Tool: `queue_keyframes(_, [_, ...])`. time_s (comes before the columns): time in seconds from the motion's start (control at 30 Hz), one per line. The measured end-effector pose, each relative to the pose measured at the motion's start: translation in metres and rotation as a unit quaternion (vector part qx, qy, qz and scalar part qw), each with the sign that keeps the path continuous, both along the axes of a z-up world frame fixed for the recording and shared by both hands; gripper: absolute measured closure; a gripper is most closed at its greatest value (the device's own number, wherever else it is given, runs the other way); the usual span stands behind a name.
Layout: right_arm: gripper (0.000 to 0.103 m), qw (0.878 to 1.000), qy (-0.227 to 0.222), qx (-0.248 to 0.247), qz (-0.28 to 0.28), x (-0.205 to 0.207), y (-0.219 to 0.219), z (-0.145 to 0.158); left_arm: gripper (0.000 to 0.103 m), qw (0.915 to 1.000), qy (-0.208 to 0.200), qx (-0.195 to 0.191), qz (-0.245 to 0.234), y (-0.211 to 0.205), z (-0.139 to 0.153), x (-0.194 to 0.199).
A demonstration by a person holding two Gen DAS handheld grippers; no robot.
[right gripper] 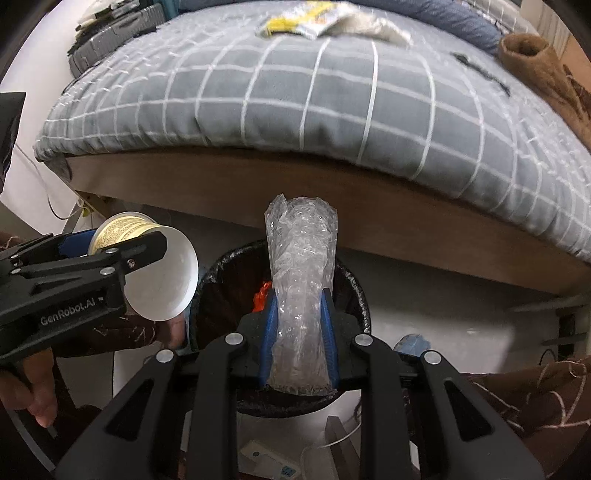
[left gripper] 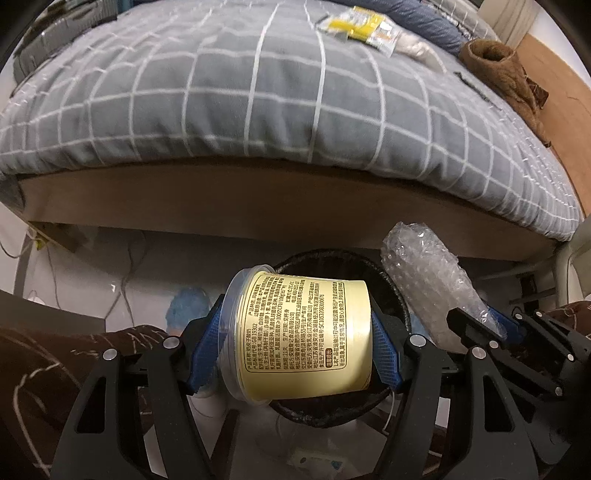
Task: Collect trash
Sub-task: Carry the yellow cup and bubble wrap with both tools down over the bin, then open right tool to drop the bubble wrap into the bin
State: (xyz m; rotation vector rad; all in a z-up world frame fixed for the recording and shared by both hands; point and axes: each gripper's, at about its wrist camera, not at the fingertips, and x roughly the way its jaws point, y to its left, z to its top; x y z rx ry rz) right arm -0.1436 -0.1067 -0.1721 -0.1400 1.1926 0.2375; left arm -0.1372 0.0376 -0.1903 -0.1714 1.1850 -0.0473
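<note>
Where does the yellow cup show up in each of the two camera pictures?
Left wrist view: the yellow cup sits low in the middle, lying sideways, clamped in the left gripper.
Right wrist view: it is at the left edge, its white open mouth facing the camera.
Shared landmark: the black bin below both grippers.

Most of the bin interior is hidden behind the bubble wrap; wrappers beyond it on the bed are blurred.

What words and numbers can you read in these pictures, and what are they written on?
"GenRobot.AI": white letters on the side of the black left gripper.
"GB 19302": in the black print on the yellow cup; the rest is Chinese, too small to read surely.
Yellow wrappers on the bed: print too blurred to read.
</note>
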Motion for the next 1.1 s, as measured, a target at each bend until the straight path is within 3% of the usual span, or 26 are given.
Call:
queue_keyframes(0.33, [0.081,0.998,0.057,-0.014,0.001,0.022,0.014,-0.053,0.035,0.9991,0.041,0.014,0.005,0.012,-0.042,0.013])
queue_keyframes(0.57, [0.075,0.997,0.067,-0.022,0.009,0.027,0.032,-0.062,0.035,0.9979,0.056,0.014,0.028,0.03,-0.055,0.009])
queue_keyframes(0.7, [0.046,0.998,0.051,-0.032,0.004,0.024,0.028,-0.06,0.035,0.9982,0.054,0.011,0.023,0.027,-0.053,0.009])
queue_keyframes(0.93, [0.024,0.998,0.029,-0.037,-0.029,0.026,-0.004,-0.049,0.035,0.9988,0.049,0.01,-0.002,0.005,-0.049,0.018])
queue_keyframes(1.1, [0.016,0.998,0.008,-0.032,-0.055,0.024,-0.031,-0.037,0.035,0.9985,0.051,0.008,-0.017,-0.013,-0.049,0.019])
